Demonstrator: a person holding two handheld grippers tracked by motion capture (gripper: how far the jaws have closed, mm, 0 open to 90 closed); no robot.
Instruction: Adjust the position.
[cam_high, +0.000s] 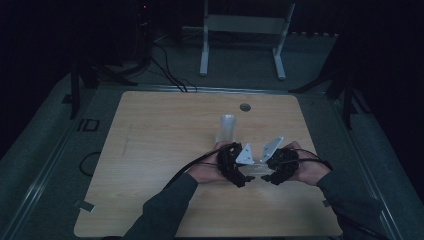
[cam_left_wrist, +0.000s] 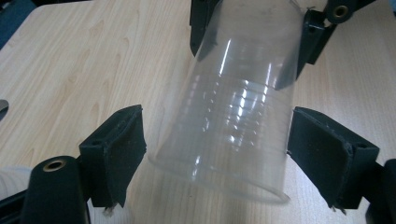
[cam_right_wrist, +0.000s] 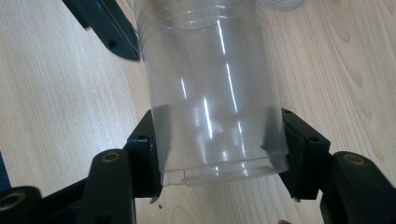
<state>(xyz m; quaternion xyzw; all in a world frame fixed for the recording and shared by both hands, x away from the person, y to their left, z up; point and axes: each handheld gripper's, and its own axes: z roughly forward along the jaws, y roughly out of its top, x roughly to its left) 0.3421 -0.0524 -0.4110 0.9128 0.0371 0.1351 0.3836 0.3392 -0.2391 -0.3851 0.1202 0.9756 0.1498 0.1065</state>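
Here's a clear plastic cup (cam_left_wrist: 229, 121), thin-walled, ribbed with fine rings and tapered toward its base, lying on its side just above the pale wood-grain table (cam_high: 150, 150), near the table's near edge and a little right of centre. The right gripper (cam_right_wrist: 219, 154) has its black padded jaws clamped on the cup's narrow base end, pads pressed to both walls. The left gripper (cam_left_wrist: 217, 149) sits at the wide rim end, and its jaws stand wide apart: foam-faced pads flank the rim on either side with a gap showing, not pressing it. In the high view both hands meet low on the table, left gripper (cam_high: 235, 167) and right gripper (cam_high: 277, 167) close together. Farther off, toward the middle of the table, stands a stack of clear cups (cam_high: 227, 127), upright.
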